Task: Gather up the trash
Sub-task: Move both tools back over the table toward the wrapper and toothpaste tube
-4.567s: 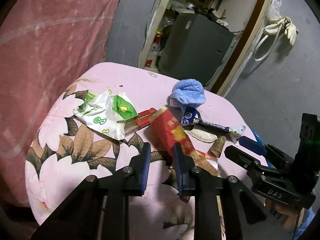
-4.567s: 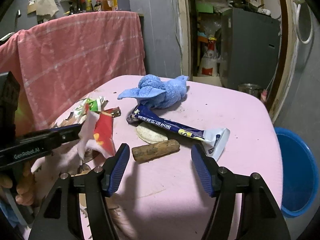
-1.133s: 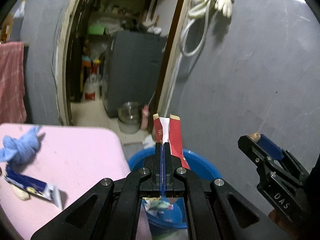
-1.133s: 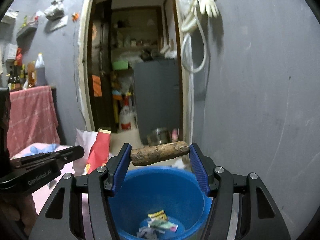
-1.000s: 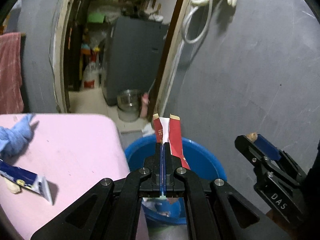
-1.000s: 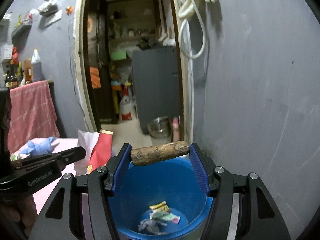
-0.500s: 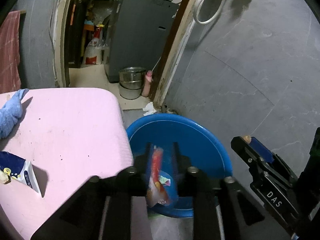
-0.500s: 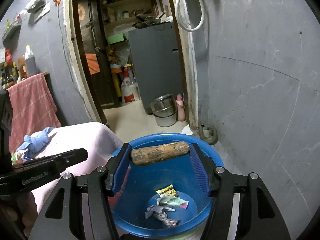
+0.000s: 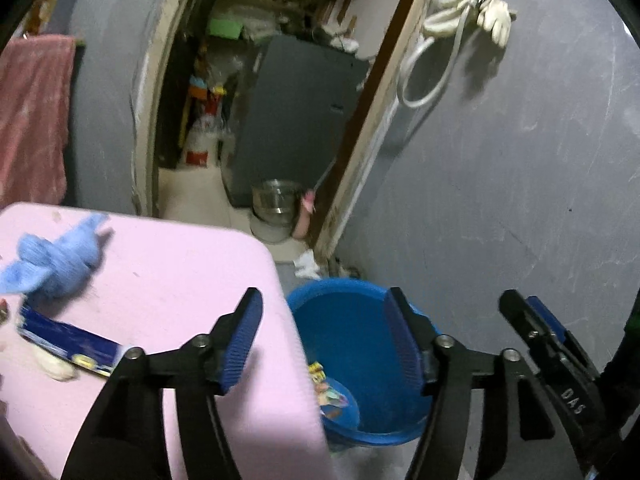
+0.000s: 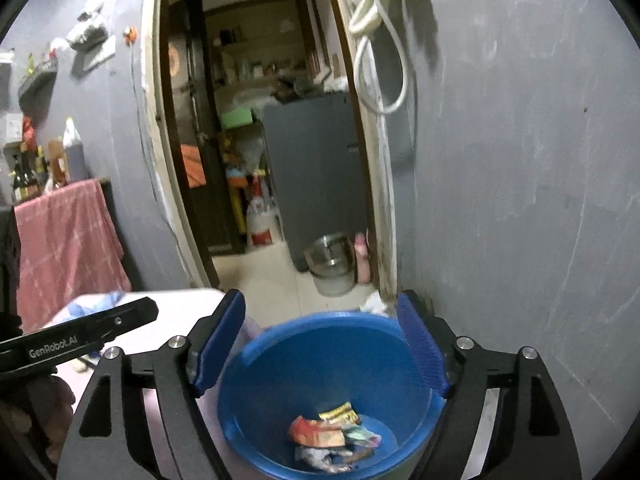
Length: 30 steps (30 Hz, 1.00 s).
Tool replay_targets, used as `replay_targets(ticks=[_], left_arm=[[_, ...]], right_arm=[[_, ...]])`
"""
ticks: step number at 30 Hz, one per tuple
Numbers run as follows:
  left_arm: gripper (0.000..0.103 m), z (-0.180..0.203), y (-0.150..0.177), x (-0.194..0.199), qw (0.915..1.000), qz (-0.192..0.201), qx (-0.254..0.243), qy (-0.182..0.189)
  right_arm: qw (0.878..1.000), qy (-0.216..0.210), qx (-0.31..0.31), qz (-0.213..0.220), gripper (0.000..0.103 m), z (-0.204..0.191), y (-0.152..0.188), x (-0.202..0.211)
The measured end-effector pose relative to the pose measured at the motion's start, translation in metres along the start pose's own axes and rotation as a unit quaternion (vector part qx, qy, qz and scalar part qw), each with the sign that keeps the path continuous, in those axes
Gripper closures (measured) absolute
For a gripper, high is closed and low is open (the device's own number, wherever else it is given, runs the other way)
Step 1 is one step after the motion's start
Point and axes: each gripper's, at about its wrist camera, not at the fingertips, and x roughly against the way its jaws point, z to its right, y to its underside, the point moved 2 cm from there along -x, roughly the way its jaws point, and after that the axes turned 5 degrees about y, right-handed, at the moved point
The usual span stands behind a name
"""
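Left wrist view: the left gripper [image 9: 322,334], its blue-padded jaws having just been opening, stands wide with nothing between them; below and ahead of its right finger sits the round blue plastic bucket [image 9: 360,312], with coloured wrappers [image 9: 330,390] lying at its bottom. Under and to the left of the gripper spreads the pink-covered table [image 9: 160,264], bearing, well to the left, a crumpled light-blue cloth [image 9: 52,258] and a dark-blue printed packet [image 9: 66,338] that lies just beside a pale flat scrap [image 9: 54,366]. The right gripper [image 9: 540,320] shows at the right edge, beyond the bucket. Right wrist view: the right gripper [image 10: 320,340], whose jaws have likewise just been opening, stands wide and empty directly above the blue bucket [image 10: 320,324]; beneath the gap between its fingers lie the discarded wrappers [image 10: 332,438], among them an orange-red one; whether the brown stick-like piece rests there cannot be told. To the left a finger of the left gripper [image 10: 80,338] reaches over the pink table [image 10: 180,308].
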Motion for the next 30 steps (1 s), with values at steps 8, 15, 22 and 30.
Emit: replay_targets(ticks=[8,15,22,30], left_arm=[[0.010,-0.016,-0.013,0.066,0.9960,0.075,-0.029,-0.039],[0.008,-0.042,-0.019,0.124,0.9890,0.131,-0.023,-0.065],[0.007,-0.072,-0.018,0.172,0.9814,0.162,-0.026,-0.100],[0.007,-0.123,-0.011,0.221,0.9731,0.175,-0.021,-0.148]], right_arm=[[0.997,-0.022,-0.018,0.078,0.000,-0.024,-0.017,0.039],[0.991,-0.046,-0.010,0.124,0.000,-0.059,-0.025,0.063],[0.984,-0.079,0.005,0.160,0.000,-0.101,-0.025,0.082],[0.981,-0.117,0.035,0.148,0.000,-0.157,-0.018,0.076]])
